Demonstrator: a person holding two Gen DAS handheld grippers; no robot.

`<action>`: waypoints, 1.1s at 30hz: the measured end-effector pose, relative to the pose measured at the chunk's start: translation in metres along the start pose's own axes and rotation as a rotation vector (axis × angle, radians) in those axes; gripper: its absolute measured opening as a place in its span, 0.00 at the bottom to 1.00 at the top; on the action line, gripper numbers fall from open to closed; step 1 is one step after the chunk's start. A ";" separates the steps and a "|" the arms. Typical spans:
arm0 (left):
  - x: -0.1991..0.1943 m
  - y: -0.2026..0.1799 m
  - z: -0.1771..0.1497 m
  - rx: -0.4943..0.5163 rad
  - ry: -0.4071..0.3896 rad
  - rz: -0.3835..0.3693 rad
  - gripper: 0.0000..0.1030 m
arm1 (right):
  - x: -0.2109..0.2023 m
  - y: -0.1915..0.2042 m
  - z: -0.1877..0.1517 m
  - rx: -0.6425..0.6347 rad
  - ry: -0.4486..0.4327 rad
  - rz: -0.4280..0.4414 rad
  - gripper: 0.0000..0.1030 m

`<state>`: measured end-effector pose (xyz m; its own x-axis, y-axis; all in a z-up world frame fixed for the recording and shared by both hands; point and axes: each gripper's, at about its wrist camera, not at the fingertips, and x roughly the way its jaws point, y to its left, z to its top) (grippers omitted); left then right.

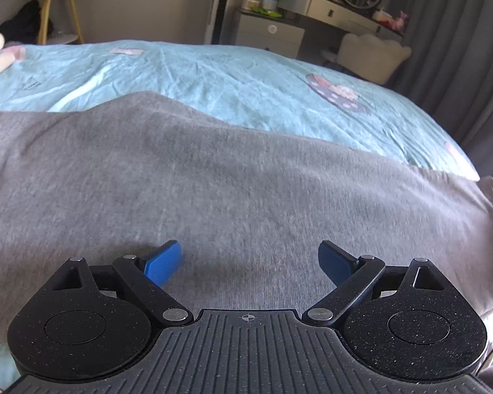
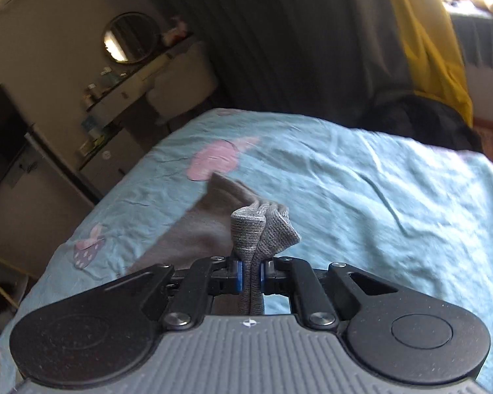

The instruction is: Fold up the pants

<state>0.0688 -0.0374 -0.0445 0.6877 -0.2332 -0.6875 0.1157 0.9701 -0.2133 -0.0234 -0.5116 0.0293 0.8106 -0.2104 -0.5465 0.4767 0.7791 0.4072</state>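
From your left wrist camera, your left gripper (image 1: 249, 262) hovers low over the grey pants (image 1: 213, 180), its blue pads (image 1: 163, 264) spread wide with nothing between them. The pants lie flat across the light blue bedsheet (image 1: 230, 78), filling the view from edge to edge directly under and ahead of the fingers. A vanity desk (image 1: 328, 10) with a round mirror stands beyond the bed.

From your right wrist camera, your right gripper (image 2: 250, 275) is clamped on a bunched fold of the grey pants (image 2: 263, 233). The knit fabric sticks up just past the blue pads, and more of it trails down to the left onto the bedsheet (image 2: 377, 197). Grey curtains (image 2: 295, 32) hang behind the bed.
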 end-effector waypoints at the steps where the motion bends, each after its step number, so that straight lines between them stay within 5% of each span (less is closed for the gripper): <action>1: -0.004 0.002 0.001 -0.011 -0.012 -0.006 0.93 | -0.009 0.027 0.002 -0.069 -0.014 0.044 0.08; 4: -0.019 0.006 0.002 -0.024 -0.046 -0.013 0.93 | -0.030 0.106 -0.009 -0.278 -0.017 0.209 0.08; 8: -0.041 0.013 0.003 -0.049 -0.104 -0.034 0.93 | -0.037 0.185 -0.071 -0.521 0.070 0.365 0.09; 14: -0.050 0.029 0.006 -0.148 -0.106 -0.061 0.93 | -0.007 0.227 -0.194 -0.699 0.403 0.402 0.16; 16: -0.048 0.033 0.006 -0.173 -0.091 -0.064 0.93 | -0.002 0.223 -0.207 -0.674 0.478 0.374 0.24; 20: -0.041 0.033 0.006 -0.188 -0.061 -0.092 0.93 | -0.018 0.198 -0.173 -0.438 0.418 0.447 0.52; 23: -0.033 0.028 0.007 -0.182 -0.015 -0.137 0.93 | -0.019 0.171 -0.152 -0.339 0.374 0.381 0.53; 27: -0.016 0.014 0.013 -0.180 0.068 -0.231 0.93 | -0.001 0.132 -0.154 -0.259 0.435 0.210 0.50; 33: 0.027 -0.006 0.024 -0.249 0.219 -0.347 0.93 | 0.000 0.115 -0.157 -0.139 0.418 0.243 0.48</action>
<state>0.1037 -0.0475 -0.0449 0.4684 -0.5753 -0.6705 0.1182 0.7929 -0.5978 -0.0218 -0.3291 -0.0393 0.6733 0.2194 -0.7060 0.2179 0.8537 0.4731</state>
